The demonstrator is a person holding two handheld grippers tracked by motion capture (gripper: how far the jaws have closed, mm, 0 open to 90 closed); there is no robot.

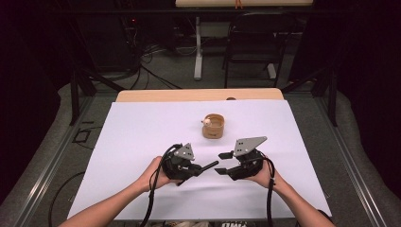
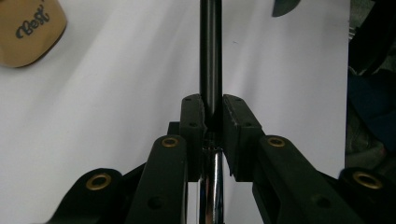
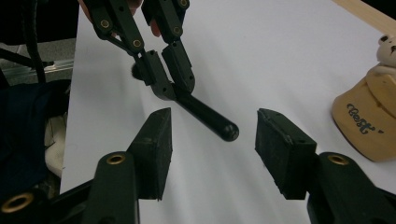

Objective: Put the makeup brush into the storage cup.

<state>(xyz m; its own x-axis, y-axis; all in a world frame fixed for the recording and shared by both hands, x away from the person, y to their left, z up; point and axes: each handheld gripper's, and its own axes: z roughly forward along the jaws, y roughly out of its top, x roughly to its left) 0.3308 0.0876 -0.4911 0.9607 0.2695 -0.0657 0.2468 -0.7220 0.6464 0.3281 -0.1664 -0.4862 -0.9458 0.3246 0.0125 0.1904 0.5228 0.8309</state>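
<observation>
I see the white sheet (image 1: 142,142) covering the table, with a small tan cup (image 1: 213,126) sitting near its centre, toward twelve o'clock from both my hands; a little pale figure perches on its rim, and I leave that alone. My left gripper (image 1: 201,168) is clamped on a slim black rod (image 1: 208,166), which points toward three o'clock in the high view and straight up to twelve in the left gripper view, where a shiny metal section (image 2: 210,186) runs back behind the pads. My right gripper (image 3: 212,154) sits just beside it with its jaws spread wide apart, and the rod's rounded black end (image 3: 226,130) hangs between them without touching either pad. I judge the rod to be light and stiff, a handle of some tool whose working end I cannot make out. The black part looks matte and should grip well; the chrome looks slick, so I would avoid it. If I pass it over, I would close the right pads on the black shaft a little back from the rounded tip, square across it.
</observation>
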